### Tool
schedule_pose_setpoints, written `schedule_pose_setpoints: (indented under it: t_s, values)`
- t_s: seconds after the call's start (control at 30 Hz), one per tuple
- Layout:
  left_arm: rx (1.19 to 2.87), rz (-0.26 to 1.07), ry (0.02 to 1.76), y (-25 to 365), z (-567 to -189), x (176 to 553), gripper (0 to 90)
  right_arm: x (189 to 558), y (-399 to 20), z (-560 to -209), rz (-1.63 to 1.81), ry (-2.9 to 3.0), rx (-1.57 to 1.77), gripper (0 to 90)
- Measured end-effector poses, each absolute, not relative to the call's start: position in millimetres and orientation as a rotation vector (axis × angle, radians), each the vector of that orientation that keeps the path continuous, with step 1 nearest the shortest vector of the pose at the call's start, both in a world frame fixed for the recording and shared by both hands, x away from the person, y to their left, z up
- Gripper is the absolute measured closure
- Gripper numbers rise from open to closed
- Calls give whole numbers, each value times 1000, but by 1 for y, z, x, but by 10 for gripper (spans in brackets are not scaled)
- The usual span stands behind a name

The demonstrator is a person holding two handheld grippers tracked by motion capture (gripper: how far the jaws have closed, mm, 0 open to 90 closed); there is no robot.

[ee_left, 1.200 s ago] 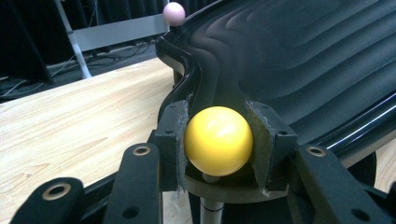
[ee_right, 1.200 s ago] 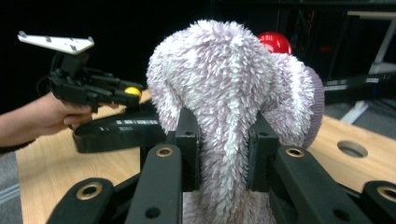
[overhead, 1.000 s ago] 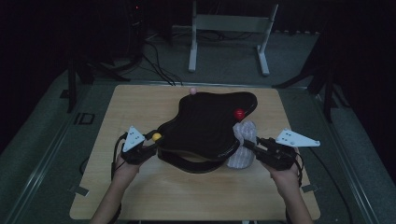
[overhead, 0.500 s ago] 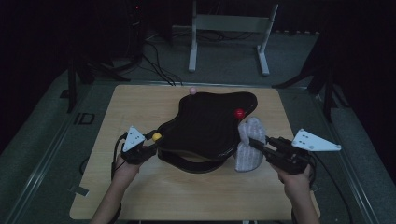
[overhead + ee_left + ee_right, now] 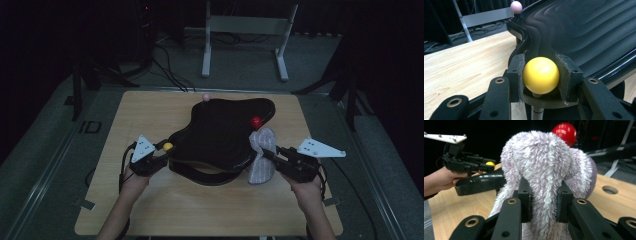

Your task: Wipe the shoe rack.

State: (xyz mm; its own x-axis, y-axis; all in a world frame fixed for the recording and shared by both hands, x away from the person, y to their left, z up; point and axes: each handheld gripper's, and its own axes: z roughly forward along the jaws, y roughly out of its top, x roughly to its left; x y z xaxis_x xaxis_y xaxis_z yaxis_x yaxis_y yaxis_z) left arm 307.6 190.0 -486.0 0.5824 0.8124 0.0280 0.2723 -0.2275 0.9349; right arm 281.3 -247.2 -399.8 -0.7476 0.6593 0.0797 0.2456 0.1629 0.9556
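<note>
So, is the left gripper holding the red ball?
No, the left gripper is shut on the yellow ball; the red ball sits elsewhere on the rack.

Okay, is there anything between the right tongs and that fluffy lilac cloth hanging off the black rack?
Nothing visible. The right tongs are already shut on the fluffy lilac cloth, pads pressed into its pile, under the red ball knob. The left tongs clamp the yellow ball knob.

A light wooden table [image 5: 150,210] carries a black, wavy-topped rack [image 5: 220,137] standing near its middle.
</note>
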Motion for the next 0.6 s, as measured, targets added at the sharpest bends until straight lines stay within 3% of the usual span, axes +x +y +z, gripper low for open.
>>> schedule_pose_setpoints:
  t_s: [0.23, 0.6]
  values:
    - [1776, 654, 894, 190, -486, 307, 602, 273, -249, -383, 1689, 2060, 801, 713]
    - [1777, 652, 893, 190, -486, 307, 602, 282, -244, -403, 1595, 2121, 870, 715]
